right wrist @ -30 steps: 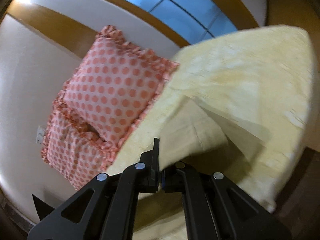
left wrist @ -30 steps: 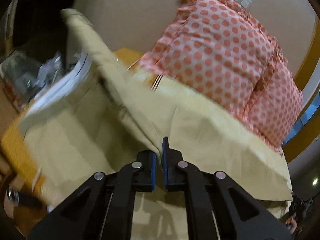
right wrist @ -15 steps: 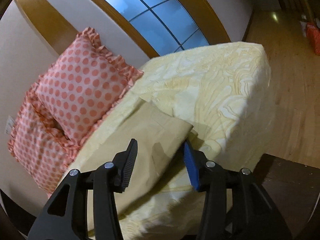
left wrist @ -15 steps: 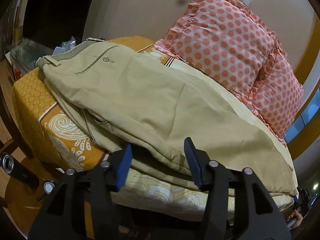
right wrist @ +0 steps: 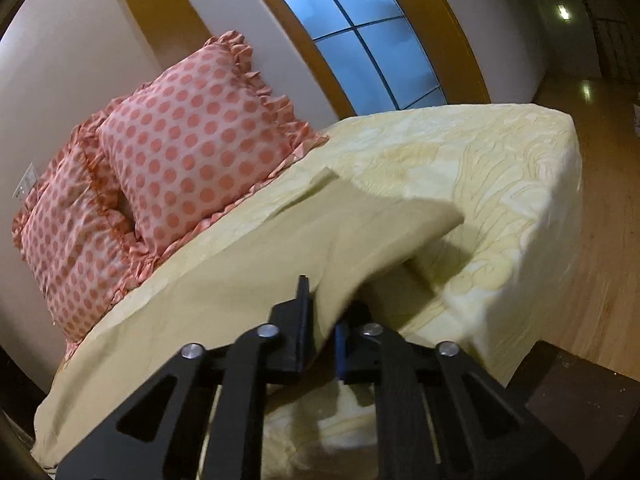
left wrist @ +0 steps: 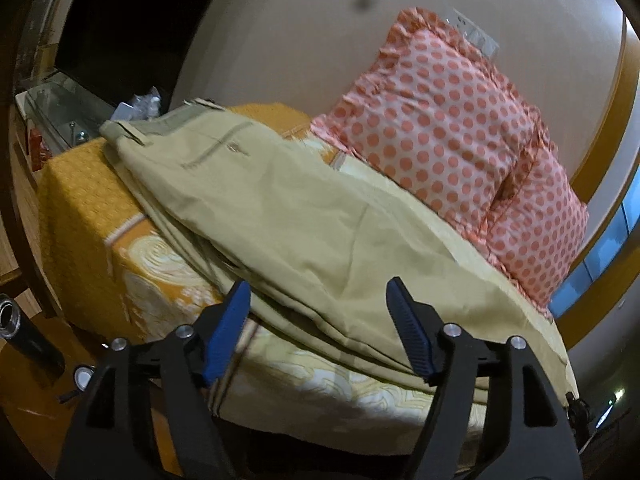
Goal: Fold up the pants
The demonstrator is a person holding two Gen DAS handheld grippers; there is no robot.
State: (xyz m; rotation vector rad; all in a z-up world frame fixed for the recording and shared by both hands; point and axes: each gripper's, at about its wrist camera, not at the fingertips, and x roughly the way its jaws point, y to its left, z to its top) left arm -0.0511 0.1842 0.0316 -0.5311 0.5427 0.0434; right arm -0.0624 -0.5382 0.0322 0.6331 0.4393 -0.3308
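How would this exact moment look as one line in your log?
left gripper: open, off pants | right gripper: shut on pants hem | pants: flat on bed

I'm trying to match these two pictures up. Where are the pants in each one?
Left wrist view: the pants lie across the middle, waistband at upper left, beyond the open left gripper.
Right wrist view: the pants fill the lower middle, their near edge clamped in the right gripper.
Shared landmark: the dotted pillows, upper right in the left view, upper left in the right view.
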